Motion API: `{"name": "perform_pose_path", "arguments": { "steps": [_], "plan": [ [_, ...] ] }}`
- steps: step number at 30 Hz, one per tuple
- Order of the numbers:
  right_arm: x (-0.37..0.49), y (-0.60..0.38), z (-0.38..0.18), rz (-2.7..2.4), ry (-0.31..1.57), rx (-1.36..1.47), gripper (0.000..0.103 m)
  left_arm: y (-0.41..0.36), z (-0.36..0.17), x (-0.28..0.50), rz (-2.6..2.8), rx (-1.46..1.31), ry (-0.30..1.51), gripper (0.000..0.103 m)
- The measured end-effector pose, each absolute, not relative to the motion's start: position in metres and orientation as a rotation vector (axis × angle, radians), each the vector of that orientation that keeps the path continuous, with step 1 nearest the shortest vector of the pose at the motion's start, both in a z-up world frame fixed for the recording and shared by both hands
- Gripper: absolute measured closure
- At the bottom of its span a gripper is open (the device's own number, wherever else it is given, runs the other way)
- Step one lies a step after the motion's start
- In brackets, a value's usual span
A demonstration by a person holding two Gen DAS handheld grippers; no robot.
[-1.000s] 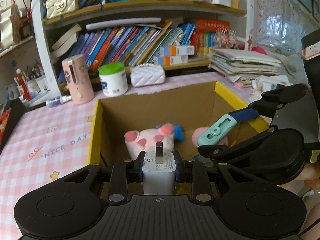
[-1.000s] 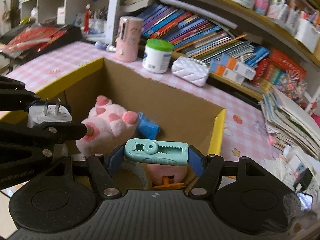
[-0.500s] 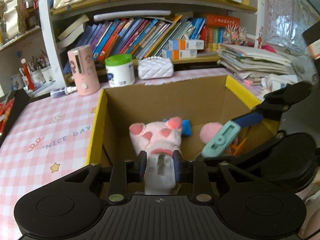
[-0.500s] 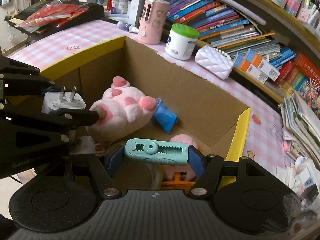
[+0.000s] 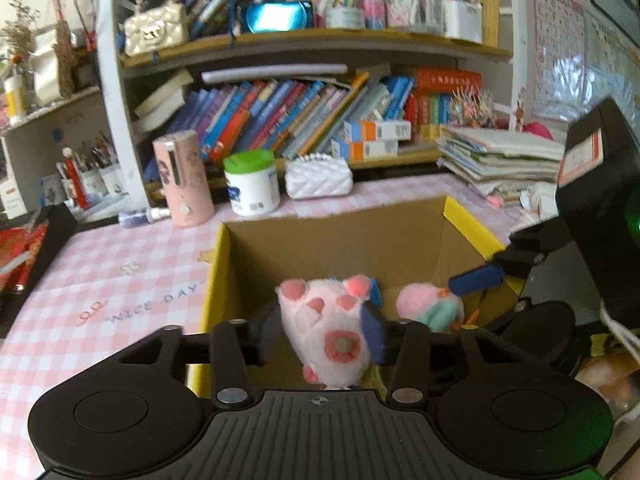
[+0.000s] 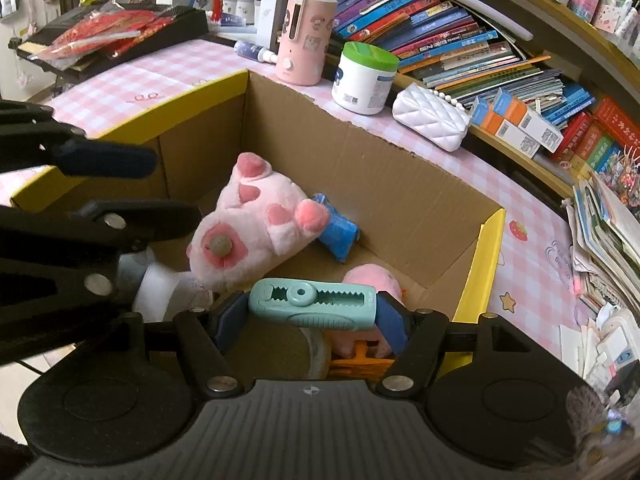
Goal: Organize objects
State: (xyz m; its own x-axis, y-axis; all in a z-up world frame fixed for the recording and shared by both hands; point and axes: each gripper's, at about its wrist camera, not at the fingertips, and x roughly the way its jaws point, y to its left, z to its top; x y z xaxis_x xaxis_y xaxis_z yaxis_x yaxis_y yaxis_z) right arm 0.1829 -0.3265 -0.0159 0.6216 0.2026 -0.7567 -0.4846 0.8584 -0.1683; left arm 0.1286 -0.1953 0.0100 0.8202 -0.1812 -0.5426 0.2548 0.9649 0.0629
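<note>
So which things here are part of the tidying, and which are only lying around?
Part of the job:
- cardboard box
- teal tool clamped in right gripper
- white charger, blurred, below the just-opened left gripper
- pink plush in the box

Lying about:
- green-lidded jar
- pink cylinder
- white purse
- books

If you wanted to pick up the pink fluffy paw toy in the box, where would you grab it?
Probably across the narrow round end of the pink plush paw, near the grey button. It lies tilted on its side in the cardboard box with that end nearest and unobstructed, so come from above with the jaws either side; the toe end is wider and leans toward the box wall.
</note>
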Motion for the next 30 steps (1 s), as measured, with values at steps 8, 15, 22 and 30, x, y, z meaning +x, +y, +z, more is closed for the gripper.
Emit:
{"name": "perform_pose_path", "arguments": {
  "steps": [8,15,22,30],
  "plan": [
    [0.169,-0.335,0.001,0.338,0.732,-0.264,0.027,-0.172,0.027,0.108,-0.127,0.096,0.504,0.021],
    [0.147,-0.333,0.018,0.236,0.649,-0.148,0.021,-0.147,0.03,0.092,-0.042,0.072,0.494,0.013],
    [0.116,-0.325,0.031,0.129,0.575,-0.031,0.013,-0.126,0.028,0.07,0.003,0.059,0.507,0.005],
    [0.073,-0.298,0.027,0.058,0.542,0.027,0.005,-0.107,0.015,0.04,0.025,0.059,0.561,0.002]
  ]
}}
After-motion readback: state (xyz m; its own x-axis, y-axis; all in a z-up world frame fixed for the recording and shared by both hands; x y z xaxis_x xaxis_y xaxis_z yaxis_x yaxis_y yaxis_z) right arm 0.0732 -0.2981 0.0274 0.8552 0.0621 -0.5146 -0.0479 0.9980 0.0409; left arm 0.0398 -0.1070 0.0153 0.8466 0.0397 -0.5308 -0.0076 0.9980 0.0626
